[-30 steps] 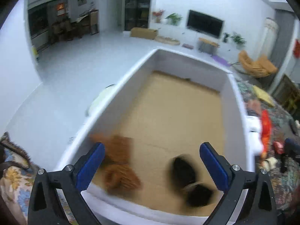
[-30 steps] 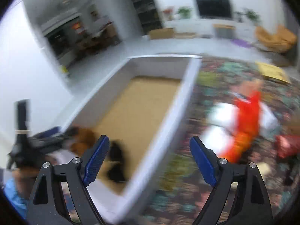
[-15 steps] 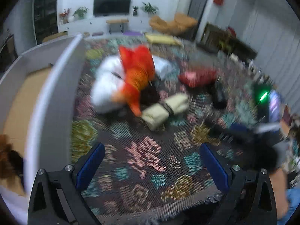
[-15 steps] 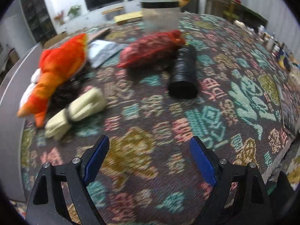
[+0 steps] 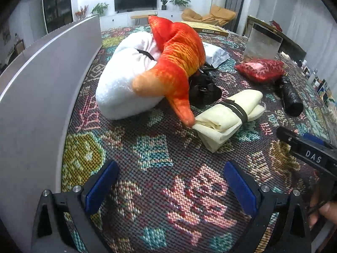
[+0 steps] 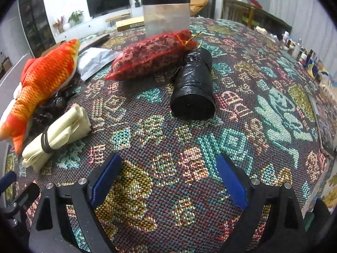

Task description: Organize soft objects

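Note:
An orange plush fish (image 5: 179, 63) lies across a white plush (image 5: 124, 84) on the patterned cloth, also in the right wrist view (image 6: 44, 78). A cream cloth roll bound with a black band (image 5: 229, 116) (image 6: 56, 132) lies by the fish's tail. A red mesh bag (image 6: 151, 54) (image 5: 260, 69) and a black roll (image 6: 193, 90) (image 5: 291, 99) lie further right. My left gripper (image 5: 170, 181) is open and empty above the cloth, short of the cream roll. My right gripper (image 6: 168, 175) is open and empty, short of the black roll.
The grey wall of the storage box (image 5: 35, 97) stands at the left. A clear container with a black lid (image 6: 166, 14), a silver pouch (image 6: 94, 61) and a dark tangled object (image 5: 202, 88) under the fish sit on the cloth. Small bottles (image 6: 299, 50) line the far right edge.
Both grippers have swung right, from over the box to over the patterned cloth. Over the last half second both views have moved closer to the objects. Both stay open and empty.

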{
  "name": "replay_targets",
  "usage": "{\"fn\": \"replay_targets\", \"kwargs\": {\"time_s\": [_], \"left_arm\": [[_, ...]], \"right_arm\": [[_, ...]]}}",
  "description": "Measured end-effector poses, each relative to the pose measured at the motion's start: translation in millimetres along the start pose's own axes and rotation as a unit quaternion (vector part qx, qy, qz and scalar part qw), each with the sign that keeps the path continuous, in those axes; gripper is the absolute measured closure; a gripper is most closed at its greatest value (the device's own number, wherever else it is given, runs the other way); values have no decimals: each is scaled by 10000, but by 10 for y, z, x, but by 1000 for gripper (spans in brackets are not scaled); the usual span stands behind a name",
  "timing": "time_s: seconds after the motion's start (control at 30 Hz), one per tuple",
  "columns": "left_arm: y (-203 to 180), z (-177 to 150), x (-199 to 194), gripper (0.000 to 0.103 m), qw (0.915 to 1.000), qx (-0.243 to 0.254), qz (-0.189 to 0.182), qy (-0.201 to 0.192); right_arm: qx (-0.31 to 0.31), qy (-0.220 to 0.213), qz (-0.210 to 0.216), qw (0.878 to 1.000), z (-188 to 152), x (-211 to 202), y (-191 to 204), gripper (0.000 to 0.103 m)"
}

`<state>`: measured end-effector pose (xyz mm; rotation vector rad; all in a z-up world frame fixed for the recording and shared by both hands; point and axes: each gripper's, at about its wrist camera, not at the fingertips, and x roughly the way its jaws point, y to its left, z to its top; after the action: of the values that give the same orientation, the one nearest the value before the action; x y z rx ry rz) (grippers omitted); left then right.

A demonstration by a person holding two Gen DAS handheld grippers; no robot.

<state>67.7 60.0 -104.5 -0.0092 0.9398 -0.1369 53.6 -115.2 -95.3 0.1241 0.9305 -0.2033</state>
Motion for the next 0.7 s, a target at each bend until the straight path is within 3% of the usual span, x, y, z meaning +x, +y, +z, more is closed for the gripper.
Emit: {"fn": "replay_targets", "kwargs": {"time_s": [0.13,0.7], "left_arm": [[-104,3,81,0,9994,295,163,-28],[-105,1,70,0,9995,263,175,-76]], "right_arm": [[4,-66,-54,10000,-28,-31,68,8],[7,-120,-72,9999,-13,-41,72,7]]}}
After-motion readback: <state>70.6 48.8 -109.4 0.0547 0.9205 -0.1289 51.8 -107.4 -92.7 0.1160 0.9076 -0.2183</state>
